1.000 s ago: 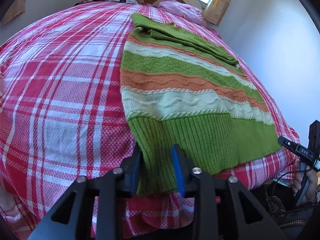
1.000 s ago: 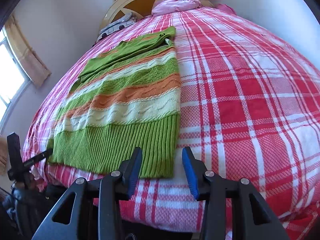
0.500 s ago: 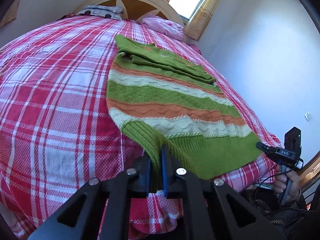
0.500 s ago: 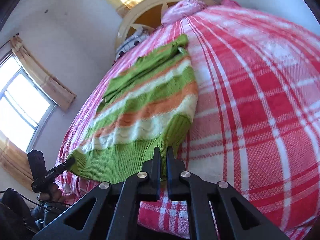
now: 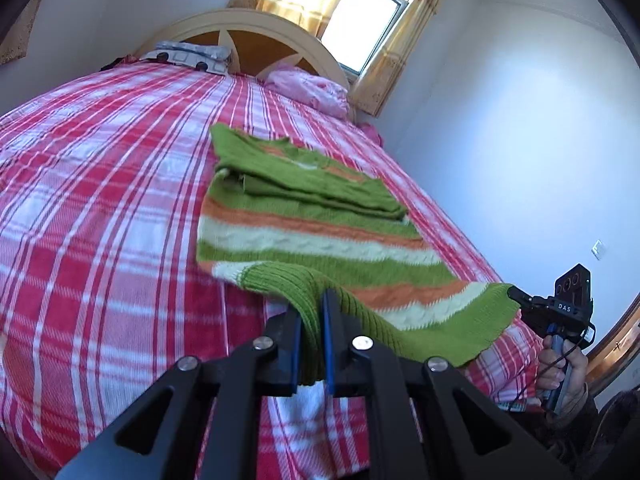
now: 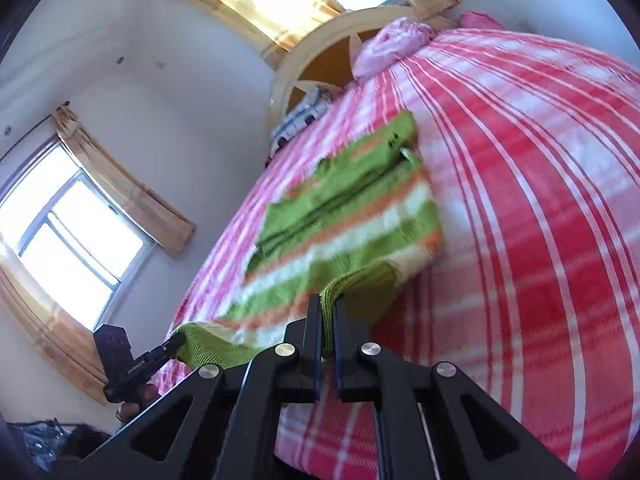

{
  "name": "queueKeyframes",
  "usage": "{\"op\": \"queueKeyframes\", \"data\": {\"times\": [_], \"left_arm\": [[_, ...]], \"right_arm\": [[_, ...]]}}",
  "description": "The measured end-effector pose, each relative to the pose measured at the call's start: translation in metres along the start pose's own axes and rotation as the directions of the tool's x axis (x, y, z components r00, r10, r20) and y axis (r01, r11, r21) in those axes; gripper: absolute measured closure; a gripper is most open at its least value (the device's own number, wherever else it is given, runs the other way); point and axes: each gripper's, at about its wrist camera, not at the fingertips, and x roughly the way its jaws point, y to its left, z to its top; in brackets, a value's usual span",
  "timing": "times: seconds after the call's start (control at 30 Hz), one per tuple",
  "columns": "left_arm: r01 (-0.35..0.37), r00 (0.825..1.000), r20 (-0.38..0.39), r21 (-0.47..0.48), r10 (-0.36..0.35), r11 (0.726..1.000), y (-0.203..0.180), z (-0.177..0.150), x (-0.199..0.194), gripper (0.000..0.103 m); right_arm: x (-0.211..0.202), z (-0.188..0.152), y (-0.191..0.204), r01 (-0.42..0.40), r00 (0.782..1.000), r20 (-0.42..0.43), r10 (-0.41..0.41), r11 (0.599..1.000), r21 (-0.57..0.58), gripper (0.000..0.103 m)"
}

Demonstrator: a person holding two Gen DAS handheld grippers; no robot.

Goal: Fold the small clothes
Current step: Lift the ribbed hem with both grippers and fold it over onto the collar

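Observation:
A knitted sweater (image 5: 312, 236) with green, orange and cream stripes lies on a red plaid bed (image 5: 100, 208), sleeves folded across its upper part. My left gripper (image 5: 310, 316) is shut on the left corner of the green ribbed hem and holds it lifted off the bed. My right gripper (image 6: 327, 312) is shut on the other hem corner; it also shows in the left wrist view (image 5: 516, 294). The sweater (image 6: 352, 220) hem hangs between the two grippers, raised toward the sweater's upper part.
A curved wooden headboard (image 5: 256, 36) with a grey pillow (image 5: 188, 54) and a pink bundle (image 5: 312, 88) stands at the far end. A white wall (image 5: 520, 140) runs along one bed side. Curtained windows (image 6: 72, 236) are on the other side.
Both grippers closed on the hem corners, then lifted the hem off the bed and carried it up and forward toward the sweater's top.

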Motion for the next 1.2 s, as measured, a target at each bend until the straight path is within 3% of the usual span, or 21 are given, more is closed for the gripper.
{"op": "queueKeyframes", "data": {"times": [0.4,1.2], "left_arm": [[0.021,0.995,0.100,-0.037,-0.017,0.999,0.013,0.053,0.016,0.094],[0.029,0.987,0.162,-0.051,-0.020,0.998,0.033,0.155,0.076,0.094]], "right_arm": [[0.015,0.066,0.021,-0.021,0.998,0.063,0.026,0.997,-0.076,0.099],[0.096,0.183,0.021,-0.009,0.994,0.106,0.018,0.996,-0.087,0.099]]}}
